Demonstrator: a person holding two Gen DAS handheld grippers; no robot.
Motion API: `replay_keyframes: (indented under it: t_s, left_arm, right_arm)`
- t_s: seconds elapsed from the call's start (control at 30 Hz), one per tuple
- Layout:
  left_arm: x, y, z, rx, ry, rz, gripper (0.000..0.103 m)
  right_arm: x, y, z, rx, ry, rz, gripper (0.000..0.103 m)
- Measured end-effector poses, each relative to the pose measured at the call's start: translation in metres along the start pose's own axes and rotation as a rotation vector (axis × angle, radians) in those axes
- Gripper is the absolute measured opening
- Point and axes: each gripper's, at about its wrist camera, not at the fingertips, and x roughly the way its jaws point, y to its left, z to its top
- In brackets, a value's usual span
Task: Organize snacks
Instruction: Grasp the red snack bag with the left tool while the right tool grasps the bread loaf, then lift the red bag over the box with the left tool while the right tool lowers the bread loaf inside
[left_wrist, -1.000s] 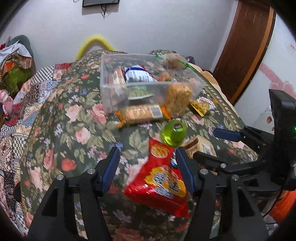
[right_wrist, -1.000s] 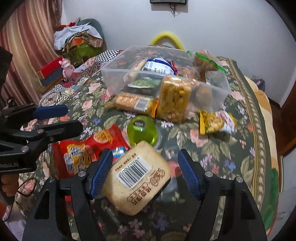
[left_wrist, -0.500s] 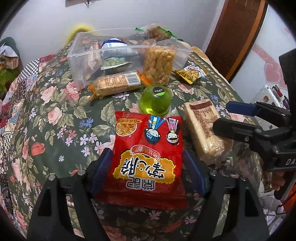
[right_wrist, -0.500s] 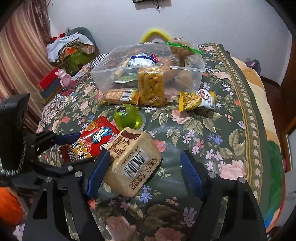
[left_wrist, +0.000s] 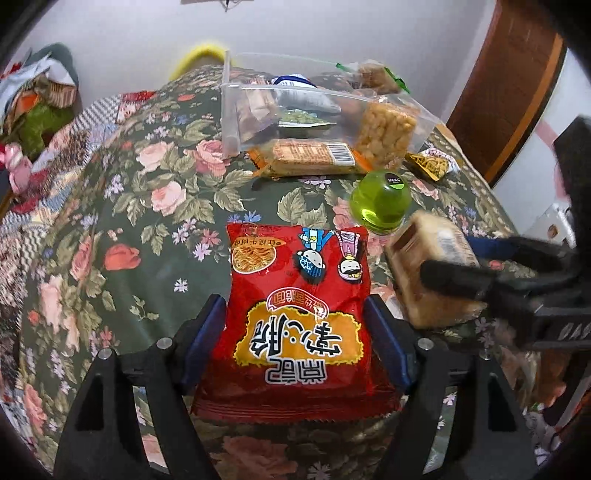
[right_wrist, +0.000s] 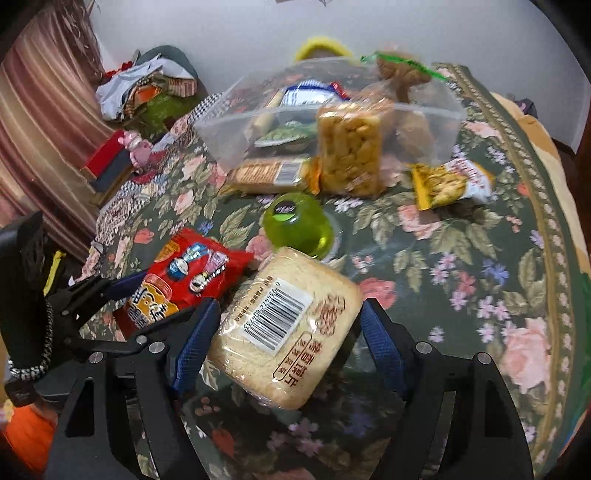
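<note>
Red snack bag (left_wrist: 299, 317): lies flat on the floral cloth, long axis running away from the left wrist camera toward the clear box; its print reads upside down from that view, top seam at the far end.
Left gripper (left_wrist: 295, 343): fingers (left_wrist: 201, 339) apart, one on each long side of the red bag, pads just beside its edges; whether they press on it I cannot tell. The jaws are closing slightly.
Pale cracker pack (right_wrist: 284, 328): just right of the red bag, barcode face up, long axis slanting from near left to far right in the right wrist view, one corner near the green jelly cup (right_wrist: 299, 225).
Right gripper (right_wrist: 288, 343): fingers (right_wrist: 380, 347) apart, straddling the cracker pack; the left pad sits close to it, the right pad shows a gap.
Clear box (right_wrist: 424, 110): at the far side of the bed (left_wrist: 122, 206), already holding several packets.
In front of the box: a long biscuit pack (left_wrist: 310, 157) lying crosswise, a tall puffed-snack pack (right_wrist: 349, 147) leaning upright on the box wall, and a yellow nut bag (right_wrist: 450, 182) further right.
Surface: a bed covered in dark green rose-patterned cloth, soft and uneven.
Room: white wall behind, curtain and piled clothes at left, wooden door at right.
Open room: bare cloth left of the red bag and right of the cracker pack; the two grippers stand close together between the two packs.
</note>
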Motion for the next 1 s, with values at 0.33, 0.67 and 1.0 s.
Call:
replay_keyframes:
  t_s: [0.33, 0.67, 1.0]
  left_arm:
    - [0.010, -0.013, -0.004, 0.039, -0.021, 0.002, 0.071]
    - [-0.002, -0.015, 0.003, 0.050, -0.046, -0.008, 0.065]
    - [-0.040, -0.017, 0.046, 0.039, -0.172, -0.020, 0.065]
  right_arm:
    - [0.002, -0.001, -0.006, 0.007, 0.002, -0.006, 0.056]
    - [-0.027, -0.021, -0.010, 0.007, -0.056, -0.071, 0.051]
    - [-0.060, -0.025, 0.015, -0.004, -0.168, -0.097, 0.051]
